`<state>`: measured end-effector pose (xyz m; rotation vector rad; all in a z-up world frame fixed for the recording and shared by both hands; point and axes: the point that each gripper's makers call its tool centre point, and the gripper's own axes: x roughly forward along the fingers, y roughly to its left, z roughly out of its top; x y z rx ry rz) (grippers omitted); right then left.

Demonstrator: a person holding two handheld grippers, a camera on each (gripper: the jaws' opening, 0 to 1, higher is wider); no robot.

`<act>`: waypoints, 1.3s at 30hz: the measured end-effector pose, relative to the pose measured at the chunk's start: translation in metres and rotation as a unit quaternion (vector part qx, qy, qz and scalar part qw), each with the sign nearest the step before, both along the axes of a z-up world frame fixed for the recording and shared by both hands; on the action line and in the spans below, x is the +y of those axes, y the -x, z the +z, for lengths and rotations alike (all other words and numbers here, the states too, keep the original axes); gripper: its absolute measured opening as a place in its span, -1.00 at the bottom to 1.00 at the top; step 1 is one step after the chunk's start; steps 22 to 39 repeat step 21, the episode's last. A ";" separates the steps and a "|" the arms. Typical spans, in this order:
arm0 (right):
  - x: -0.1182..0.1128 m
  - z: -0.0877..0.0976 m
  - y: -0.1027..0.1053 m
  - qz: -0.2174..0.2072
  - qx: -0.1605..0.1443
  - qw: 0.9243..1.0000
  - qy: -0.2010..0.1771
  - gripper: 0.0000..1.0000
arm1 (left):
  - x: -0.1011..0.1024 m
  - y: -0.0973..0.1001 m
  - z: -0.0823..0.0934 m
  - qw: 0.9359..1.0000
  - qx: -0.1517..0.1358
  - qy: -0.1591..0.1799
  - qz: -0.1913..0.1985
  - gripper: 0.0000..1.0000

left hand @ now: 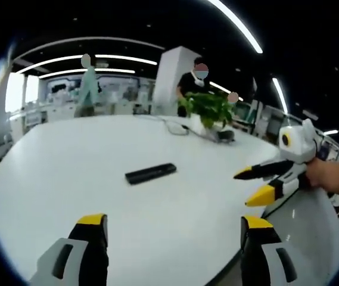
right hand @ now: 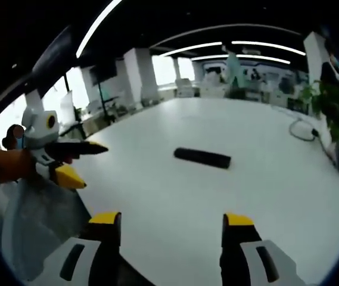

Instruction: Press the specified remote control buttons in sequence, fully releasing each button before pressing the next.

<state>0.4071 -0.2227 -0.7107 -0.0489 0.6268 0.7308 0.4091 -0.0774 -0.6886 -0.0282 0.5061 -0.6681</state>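
White oval table in an open office under ceiling light strips; black remote control lies flat near the table's middle, well apart from both grippers. Left gripper hovers over the table's near edge, jaws spread wide, holding nothing. Right gripper enters beyond the remote, jaws parted, empty. Potted plant and cable sit behind the remote. Right gripper view shows windows and white columns past the remote; bare table surrounds it.

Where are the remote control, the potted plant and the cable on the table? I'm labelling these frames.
remote control (left hand: 151, 173), left gripper view, middle of its black body.
potted plant (left hand: 208, 107), left gripper view, its green leaves.
cable (right hand: 300, 131), right gripper view, its loop lying on the white table.
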 end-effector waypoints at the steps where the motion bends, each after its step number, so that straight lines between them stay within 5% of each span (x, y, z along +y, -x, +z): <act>1: 0.000 0.000 0.000 0.000 0.000 1.000 0.000 0.32 | 0.000 0.000 0.000 1.000 0.000 0.000 0.000 0.90; 39: 0.002 -0.002 0.000 0.008 -0.002 1.000 0.004 0.30 | 0.005 -0.003 0.000 1.000 -0.006 -0.009 0.006 0.89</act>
